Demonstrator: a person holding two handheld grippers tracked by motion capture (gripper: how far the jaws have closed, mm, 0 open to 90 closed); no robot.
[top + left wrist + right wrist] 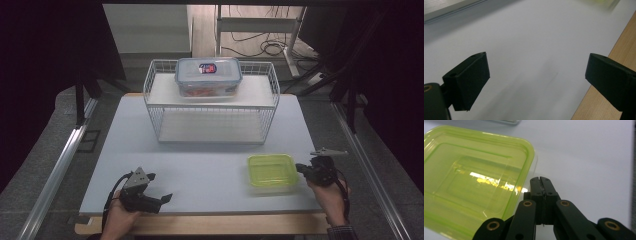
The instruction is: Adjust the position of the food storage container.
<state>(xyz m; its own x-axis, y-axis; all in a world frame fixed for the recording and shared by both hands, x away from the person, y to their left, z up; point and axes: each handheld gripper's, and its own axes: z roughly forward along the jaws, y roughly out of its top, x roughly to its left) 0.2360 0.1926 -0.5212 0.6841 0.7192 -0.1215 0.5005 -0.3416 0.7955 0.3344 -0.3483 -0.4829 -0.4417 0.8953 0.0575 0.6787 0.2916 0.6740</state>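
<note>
On table (200, 170), right gripper (540, 180) jaws pressed together on nothing, tips just beside green box (471, 182) rim, left gripper (536, 72) wide open, empty, near front edge

Dim room with dark far corners; the table (200, 170) is evenly lit, glare glints on the green box (474, 185), soft blur throughout.

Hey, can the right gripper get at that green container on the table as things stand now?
Probably yes: the right gripper, jaws shut, sits right beside the green container with bare table between them. The jaws would have to open first.
</note>
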